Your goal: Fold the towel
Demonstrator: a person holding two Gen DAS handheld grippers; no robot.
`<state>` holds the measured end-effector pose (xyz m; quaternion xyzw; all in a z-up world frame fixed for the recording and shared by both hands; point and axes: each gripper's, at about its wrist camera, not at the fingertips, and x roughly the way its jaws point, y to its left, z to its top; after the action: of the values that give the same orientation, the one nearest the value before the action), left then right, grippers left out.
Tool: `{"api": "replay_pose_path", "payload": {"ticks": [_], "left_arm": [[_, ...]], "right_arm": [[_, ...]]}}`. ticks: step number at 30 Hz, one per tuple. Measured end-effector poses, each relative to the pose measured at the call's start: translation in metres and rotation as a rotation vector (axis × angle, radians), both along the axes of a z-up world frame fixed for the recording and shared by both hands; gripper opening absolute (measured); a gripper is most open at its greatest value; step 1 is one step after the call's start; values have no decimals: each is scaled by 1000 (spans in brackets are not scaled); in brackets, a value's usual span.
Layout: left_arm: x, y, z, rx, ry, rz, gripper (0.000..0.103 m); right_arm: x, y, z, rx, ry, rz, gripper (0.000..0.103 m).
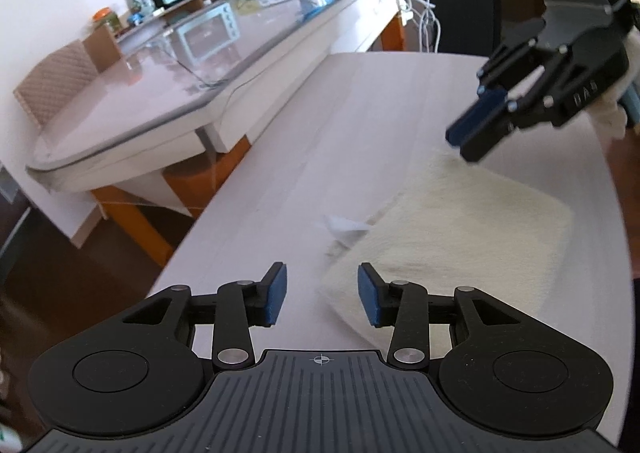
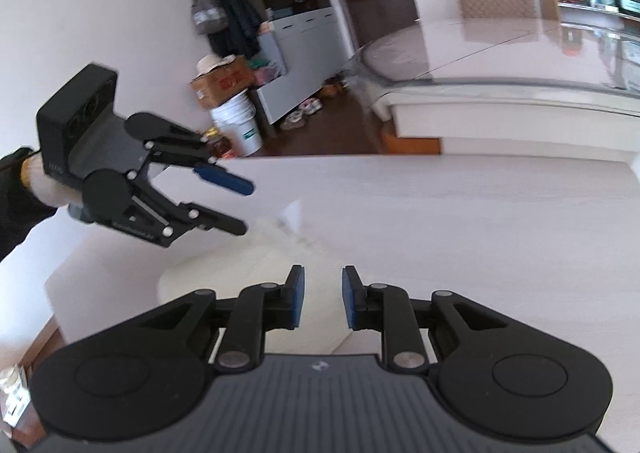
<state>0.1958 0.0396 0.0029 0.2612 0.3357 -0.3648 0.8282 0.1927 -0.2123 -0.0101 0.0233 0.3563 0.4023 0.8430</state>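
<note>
Towel (image 1: 452, 237) is lying folded on the table (image 1: 320, 133), label sticking out on its left. Left gripper (image 1: 322, 295) hangs just over its near-left corner, jaws partly open, empty. Right gripper (image 2: 322, 297) over the far edge, narrower gap, also empty. Looks like between folds; next probably needs fresh grabs on an edge.

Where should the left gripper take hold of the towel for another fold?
Probably the near corner of the towel, just right of the left gripper, which is open with nothing between its pads. Come in low from the table side; that edge lies flat and folded, with a small tag beside it.
</note>
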Motion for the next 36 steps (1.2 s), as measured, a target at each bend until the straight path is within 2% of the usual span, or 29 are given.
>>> {"api": "replay_pose_path", "payload": {"ticks": [4, 8, 13, 17, 20, 24, 29, 36], "left_arm": [[-16, -4, -3, -7, 22, -23, 44], [-35, -4, -1, -19, 21, -49, 51], [-45, -8, -15, 24, 13, -48, 51], [-45, -9, -22, 20, 13, -36, 51], [-44, -7, -17, 9, 6, -25, 51], [-39, -5, -4, -37, -21, 6, 51], [-25, -19, -10, -25, -43, 43, 51], [-1, -21, -23, -63, 21, 102, 51]], "right_arm": [[-22, 5, 1, -26, -2, 61, 23], [-47, 6, 6, -59, -25, 118, 25], [-61, 15, -1, -144, -55, 152, 25], [-65, 20, -8, -186, -71, 163, 25], [-63, 20, -3, -175, -74, 159, 26], [-51, 14, 10, -128, -104, 89, 26], [-27, 19, 9, -151, -141, 23, 26], [12, 28, -9, -156, -79, 28, 22]]}}
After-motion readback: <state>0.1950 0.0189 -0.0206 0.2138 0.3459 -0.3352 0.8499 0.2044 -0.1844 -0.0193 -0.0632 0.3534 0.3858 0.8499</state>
